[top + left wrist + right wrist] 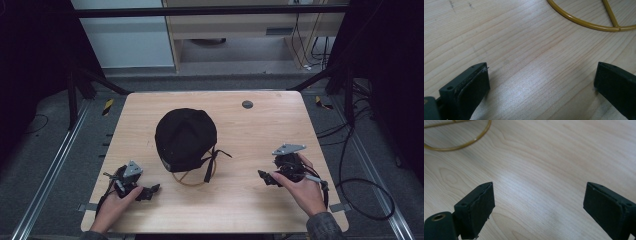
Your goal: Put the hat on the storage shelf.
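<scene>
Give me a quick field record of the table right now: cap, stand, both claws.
cap: black cap, sitting on the stand, mid-table
stand: yellow wire ring, showing below the cap's near edge
left claw: open, holding nothing, low over the table, left of the ring
right claw: open, holding nothing, right of the ring
contact: neither claw touches the cap or the ring
</scene>
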Tool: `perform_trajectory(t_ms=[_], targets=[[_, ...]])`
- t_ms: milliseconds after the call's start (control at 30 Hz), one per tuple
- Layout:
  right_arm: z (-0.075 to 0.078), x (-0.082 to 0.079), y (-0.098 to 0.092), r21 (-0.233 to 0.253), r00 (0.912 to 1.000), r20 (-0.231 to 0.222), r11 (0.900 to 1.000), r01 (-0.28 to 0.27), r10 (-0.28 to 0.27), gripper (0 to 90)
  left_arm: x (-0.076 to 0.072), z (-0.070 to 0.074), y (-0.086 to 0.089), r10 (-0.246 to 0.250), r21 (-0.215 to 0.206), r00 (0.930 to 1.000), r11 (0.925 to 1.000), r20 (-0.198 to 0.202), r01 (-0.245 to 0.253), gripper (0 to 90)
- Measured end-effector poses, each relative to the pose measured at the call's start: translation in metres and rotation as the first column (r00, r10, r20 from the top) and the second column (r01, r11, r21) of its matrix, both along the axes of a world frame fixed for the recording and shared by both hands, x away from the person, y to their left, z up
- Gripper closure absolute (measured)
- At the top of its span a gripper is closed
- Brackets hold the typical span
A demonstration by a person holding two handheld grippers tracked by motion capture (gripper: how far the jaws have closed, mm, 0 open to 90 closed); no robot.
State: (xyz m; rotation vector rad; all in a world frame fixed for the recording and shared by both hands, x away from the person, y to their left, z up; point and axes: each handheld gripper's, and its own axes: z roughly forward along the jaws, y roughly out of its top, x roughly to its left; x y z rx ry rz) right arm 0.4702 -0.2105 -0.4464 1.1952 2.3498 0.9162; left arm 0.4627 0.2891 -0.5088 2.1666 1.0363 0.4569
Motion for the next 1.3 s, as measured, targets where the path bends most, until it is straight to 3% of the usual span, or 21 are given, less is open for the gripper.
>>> perform_trajectory(t_ms=[167, 900, 1100, 1167, 1300], targets=[[-0.016, 0.001, 0.0, 0.014, 0.9995, -0.026, 1.0, 0.018, -0.017, 10.2, 0.0, 0.0, 0.0, 0.0, 0.0, 1.0, 1.0, 0.0, 0.0, 0.0], [-0.051, 0.004, 0.009, 0.061, 0.9965, -0.07, 0.997, 0.051, -0.047, 10.3, 0.0, 0.0, 0.0, 0.0, 0.0, 1.0, 1.0, 0.0, 0.0, 0.0], [-0.057, 0.003, 0.016, 0.035, 0.998, -0.039, 0.998, 0.051, -0.05, 6.8, 0.0, 0.0, 0.0, 0.0, 0.0, 1.0, 1.0, 0.0, 0.0, 0.0], [-0.059, 0.002, 0.018, 0.007, 0.9988, -0.016, 0.999, 0.046, -0.046, 5.7, 0.0, 0.0, 0.0, 0.0, 0.0, 1.0, 1.0, 0.0, 0.0, 0.0], [-0.062, 0.0, 0.021, 0.018, 0.9987, 0.002, 0.999, 0.051, -0.051, 1.5, 0.0, 0.0, 0.0, 0.0, 0.0, 1.0, 1.0, 0.0, 0.0, 0.0]])
